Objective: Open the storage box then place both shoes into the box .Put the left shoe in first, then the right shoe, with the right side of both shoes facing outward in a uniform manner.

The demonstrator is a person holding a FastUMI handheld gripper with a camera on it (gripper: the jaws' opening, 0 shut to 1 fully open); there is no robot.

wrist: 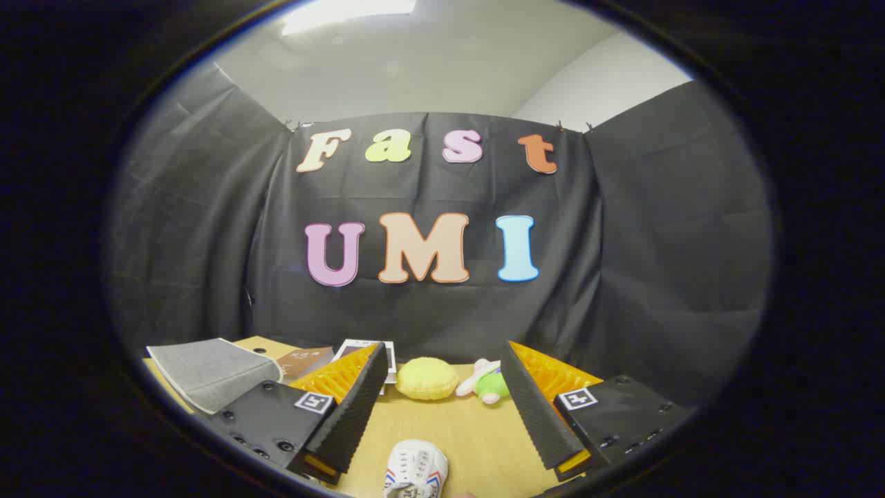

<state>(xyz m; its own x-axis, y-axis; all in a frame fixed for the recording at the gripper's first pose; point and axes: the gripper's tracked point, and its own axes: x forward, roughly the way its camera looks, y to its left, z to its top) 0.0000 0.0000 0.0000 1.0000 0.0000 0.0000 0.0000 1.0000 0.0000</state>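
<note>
Fingers of the gripper stand spread apart, holding nothing. Near and between them a white shoe lies on the wooden table. Far left sits a grey storage box.

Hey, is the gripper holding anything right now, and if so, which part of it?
Nothing is held. The gripper has its jaws wide open with bare table between them. The white shoe lies on the table between the jaws, touching neither.

Matt wooden table; grey box looks cloth-covered.
</note>
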